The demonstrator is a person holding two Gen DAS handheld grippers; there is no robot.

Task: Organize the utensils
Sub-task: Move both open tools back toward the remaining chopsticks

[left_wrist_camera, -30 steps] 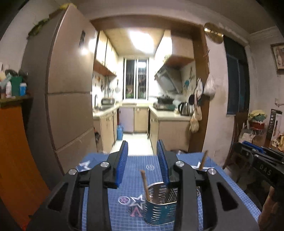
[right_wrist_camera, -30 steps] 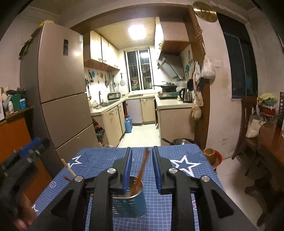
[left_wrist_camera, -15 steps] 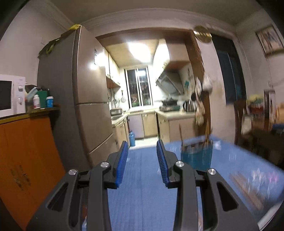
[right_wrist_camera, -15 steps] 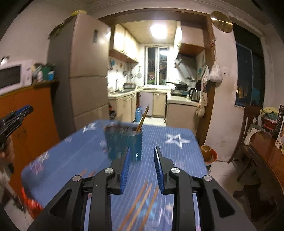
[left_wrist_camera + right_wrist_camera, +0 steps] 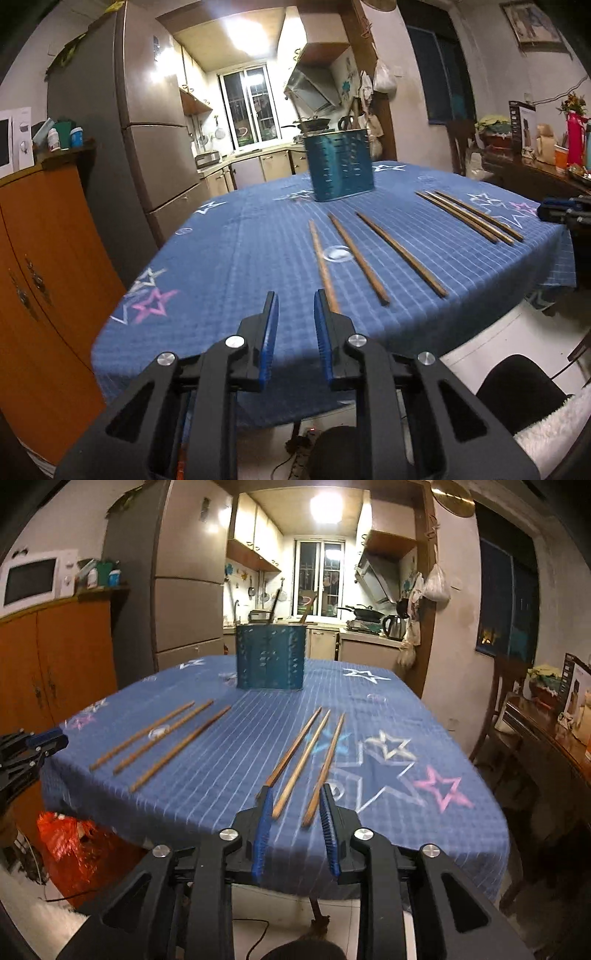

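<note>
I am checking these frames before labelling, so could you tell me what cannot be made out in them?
- Utensil holder contents: its wall hides them in both views; only two tips show above the rim.
- Near end of leftmost chopstick: left wrist view, behind the left claw.
- Near end of one chopstick: right wrist view, behind the right claw.

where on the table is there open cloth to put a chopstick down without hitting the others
Bare cloth lies between the left trio of chopsticks and the right trio, and right of that trio over the stars. It is crowded inside each trio and near the holder.
</note>
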